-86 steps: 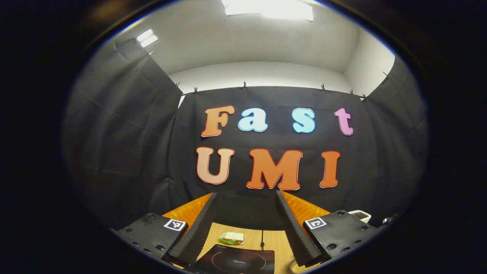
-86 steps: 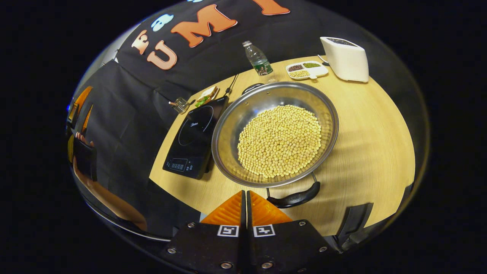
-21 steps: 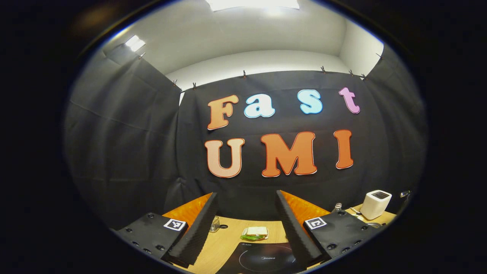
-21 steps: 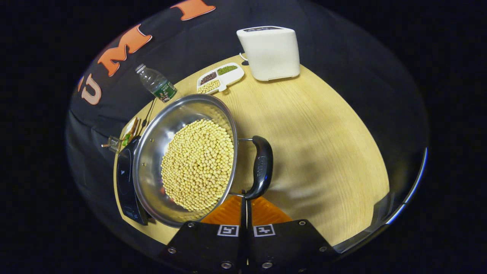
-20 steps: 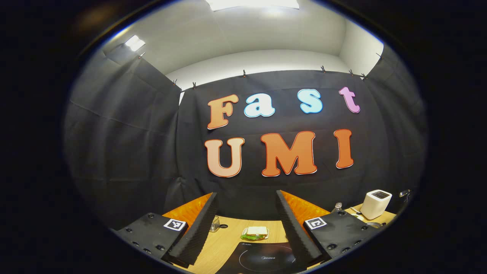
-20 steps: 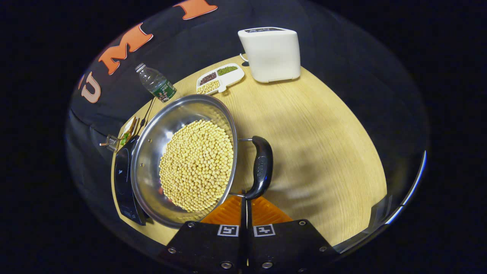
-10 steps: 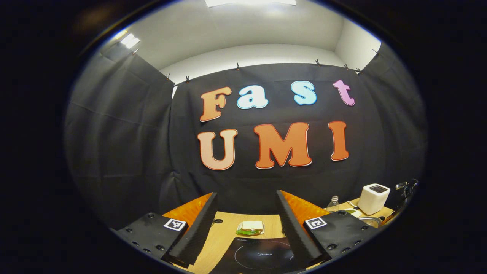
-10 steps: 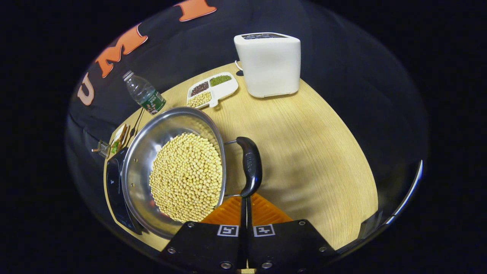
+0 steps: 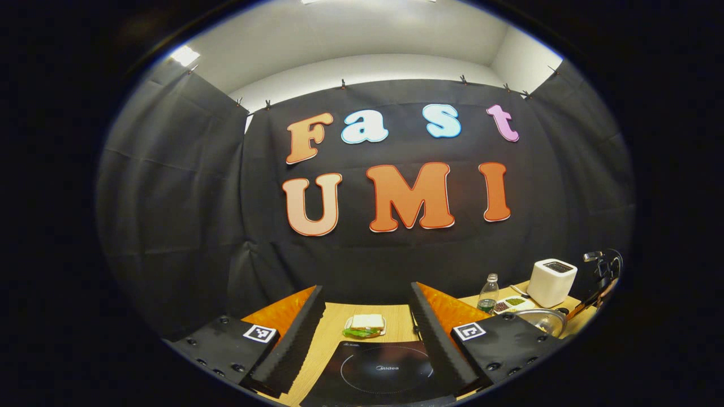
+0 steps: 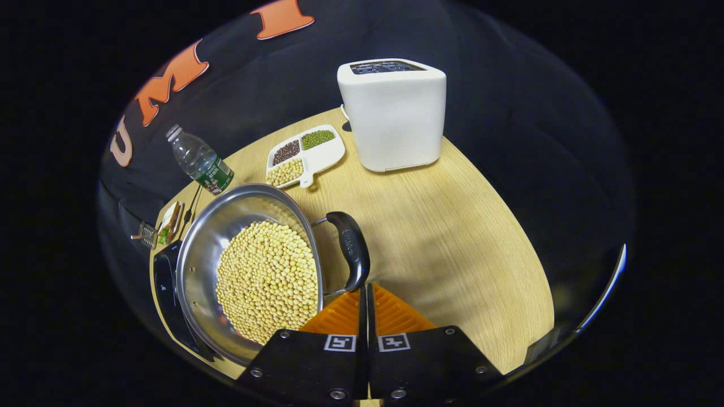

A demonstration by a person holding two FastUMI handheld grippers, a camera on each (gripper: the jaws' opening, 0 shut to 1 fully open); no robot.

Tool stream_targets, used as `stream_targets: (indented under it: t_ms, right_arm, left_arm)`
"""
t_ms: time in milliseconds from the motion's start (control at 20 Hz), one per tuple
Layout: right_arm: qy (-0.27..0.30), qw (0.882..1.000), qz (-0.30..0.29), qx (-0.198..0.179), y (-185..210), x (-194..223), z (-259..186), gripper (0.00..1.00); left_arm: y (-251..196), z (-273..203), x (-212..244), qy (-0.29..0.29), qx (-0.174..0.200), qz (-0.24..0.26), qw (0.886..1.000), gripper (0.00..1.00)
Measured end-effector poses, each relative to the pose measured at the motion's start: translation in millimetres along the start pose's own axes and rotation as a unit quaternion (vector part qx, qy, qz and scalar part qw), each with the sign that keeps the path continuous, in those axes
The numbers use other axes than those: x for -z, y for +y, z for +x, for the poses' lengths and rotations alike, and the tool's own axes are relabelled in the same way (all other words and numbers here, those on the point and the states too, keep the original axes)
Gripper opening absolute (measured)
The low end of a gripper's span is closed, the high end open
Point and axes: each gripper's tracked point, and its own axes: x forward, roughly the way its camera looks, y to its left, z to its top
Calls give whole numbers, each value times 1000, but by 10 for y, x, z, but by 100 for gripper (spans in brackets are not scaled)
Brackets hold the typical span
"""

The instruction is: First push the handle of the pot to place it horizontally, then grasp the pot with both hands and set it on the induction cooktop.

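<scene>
Your right gripper (image 10: 363, 288) has its fingers pressed together with nothing between them, tips right at the near end of the pot's black handle (image 10: 352, 250); contact looks likely but you can't confirm it from this angle. The pot (image 10: 195, 265), full of pale beans, sits on the wooden table (image 10: 452, 237) with its far edge against or over the induction cooktop (image 10: 164, 294); bottle (image 10: 199, 160), divided dish (image 10: 305, 155) and white toaster (image 10: 393, 116) stand behind it. Your left gripper (image 9: 365, 339) hangs with fingers spread wide and empty, above the near side of the cooktop (image 9: 379, 373), a sandwich (image 9: 365, 325) beyond it and the pot (image 9: 540, 322) off to the right.
</scene>
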Motion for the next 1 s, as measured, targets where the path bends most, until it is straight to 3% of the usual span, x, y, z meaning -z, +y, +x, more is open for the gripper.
stream_targets:
  t_ms: [100, 300, 400, 650, 850, 1000]
  right_arm:
    - [-7, 1000, 0, -4, 13, -51, 40, 0]
    - [-14, 1000, -7, -11, 1, -46, -88, 1]
    - [-34, 999, -16, -8, -52, -101, -209, 5]
    - [-80, 996, -32, -1, -106, -281, -469, 50]
    - [-107, 993, -38, -28, 100, -378, -598, 69]
    - [-114, 991, -52, -36, 217, -406, -614, 76]
  left_arm:
    - [-83, 31, 89, 11, 9, 0, 1000, 100]
    - [-221, 49, 256, 36, 27, -5, 999, 94]
    - [-318, 83, 355, 52, 38, -11, 998, 98]
    - [-672, 188, 602, 103, 78, -28, 991, 100]
    - [-1086, 250, 862, 151, 130, -33, 979, 100]
    - [-1439, 259, 1120, 186, 161, -12, 969, 98]
